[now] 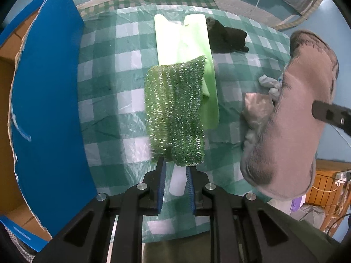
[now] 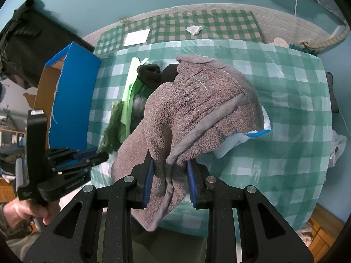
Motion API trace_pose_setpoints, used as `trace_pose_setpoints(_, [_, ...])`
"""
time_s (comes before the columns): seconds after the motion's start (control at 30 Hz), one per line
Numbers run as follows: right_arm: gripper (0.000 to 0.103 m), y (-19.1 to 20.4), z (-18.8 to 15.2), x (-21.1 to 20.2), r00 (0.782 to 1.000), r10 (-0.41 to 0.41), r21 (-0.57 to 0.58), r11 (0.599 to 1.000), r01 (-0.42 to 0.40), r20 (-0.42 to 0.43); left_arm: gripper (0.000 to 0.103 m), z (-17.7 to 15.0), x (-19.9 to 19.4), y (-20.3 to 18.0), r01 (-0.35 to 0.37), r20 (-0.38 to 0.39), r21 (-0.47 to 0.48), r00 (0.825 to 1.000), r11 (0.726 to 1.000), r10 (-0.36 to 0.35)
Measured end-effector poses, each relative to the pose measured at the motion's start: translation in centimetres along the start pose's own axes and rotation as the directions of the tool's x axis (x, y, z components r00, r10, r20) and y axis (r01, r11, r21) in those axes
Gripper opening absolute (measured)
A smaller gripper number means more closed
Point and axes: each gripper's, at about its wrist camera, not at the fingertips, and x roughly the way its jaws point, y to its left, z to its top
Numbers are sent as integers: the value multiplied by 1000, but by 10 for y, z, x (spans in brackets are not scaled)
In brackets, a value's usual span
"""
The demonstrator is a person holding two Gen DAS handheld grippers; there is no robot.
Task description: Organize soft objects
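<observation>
My left gripper [image 1: 175,166] points down over the table, shut on the lower edge of a glittery green mesh cloth [image 1: 173,109], which hangs above a pale green sheet [image 1: 186,41] on the checked tablecloth. In the right wrist view the same gripper [image 2: 98,156] shows at the left with the green cloth [image 2: 109,135] at its tips. My right gripper [image 2: 170,164] is shut on a bunched grey terry cloth [image 2: 197,109], lifted off the table. That grey cloth [image 1: 291,120] fills the right of the left wrist view, with the right gripper [image 1: 331,114] behind it.
An open blue cardboard box [image 1: 48,109] stands at the table's left edge. A black cloth [image 1: 228,37] lies beside the pale sheet. A white and blue crumpled piece [image 2: 252,131] lies under the grey cloth. A hand [image 2: 33,210] grips the left tool's handle.
</observation>
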Motion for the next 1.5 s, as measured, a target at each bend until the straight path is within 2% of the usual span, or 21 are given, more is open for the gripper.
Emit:
trace_pose_setpoints(0.1, [26, -3, -1, -1, 1000, 1, 7, 1000, -1, 1, 33, 8, -1, -2, -9, 7, 4, 1000, 1000, 9])
trace_pose_setpoints(0.27, [26, -5, -3, -2, 1000, 1, 14, 1000, -1, -1, 34, 16, -2, -6, -18, 26, 15, 999, 1000, 18])
trace_pose_setpoints(0.3, [26, -6, -4, -2, 1000, 1, 16, 1000, -1, -2, 31, 17, -3, -7, -15, 35, 19, 999, 1000, 15])
trace_pose_setpoints(0.33, [26, -7, -4, -2, 1000, 0, 18, 1000, 0, -2, 22, 17, -4, -7, -10, 44, 22, 999, 1000, 9])
trace_pose_setpoints(0.4, [26, -8, -6, -2, 1000, 1, 23, 1000, -1, -2, 13, 18, -8, -5, 1, 67, 30, 998, 1000, -3])
trace_pose_setpoints(0.5, [26, -10, -6, -2, 1000, 3, 30, 1000, -3, -5, 7, 18, -12, -8, 0, 83, 44, 997, 999, -4])
trace_pose_setpoints(0.8, [26, -7, -3, -3, 1000, 5, 28, 1000, -6, 5, 6, 19, -25, -25, -49, 123, 119, 992, 992, 34])
trace_pose_setpoints(1.1, [26, 0, -1, -10, 1000, -5, 14, 1000, 5, 19, 6, 17, -55, -32, -64, 178, 126, 983, 990, 41])
trace_pose_setpoints(1.5, [26, 13, 4, -22, 999, -7, -6, 1000, 7, 42, 6, 16, -96, -33, -49, 252, 118, 967, 992, 18])
